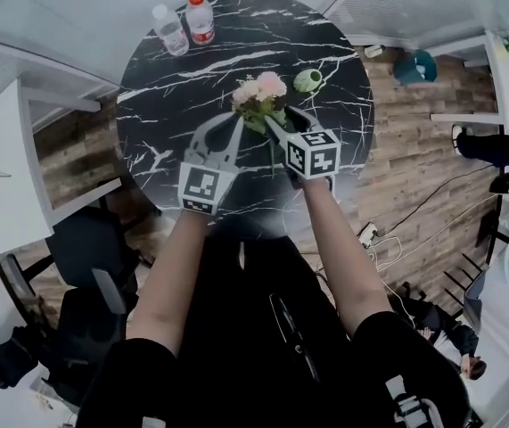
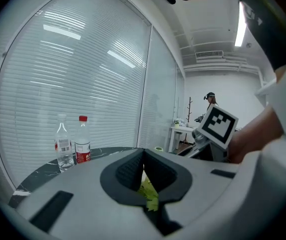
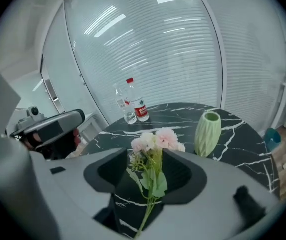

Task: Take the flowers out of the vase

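Flowers point(image 1: 260, 92) out; vase point(image 1: 307, 80) empty toward the table point(image 1: 192, 78) far-right edge. Left gripper point(image 2: 143, 171) pinches their leaves; right gripper point(image 3: 150, 169) spread around the stems. Likely left: setting down.

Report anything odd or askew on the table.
Nothing stands out. The vase and both bottles stand upright, nothing is spilled, and the flowers are out of the vase and look intact.

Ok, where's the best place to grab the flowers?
Probably the bare stem below the leaves, coming in from the side. The flowers are upright, blooms on top; the stem is thin enough to close on, the blooms wide and crushable.
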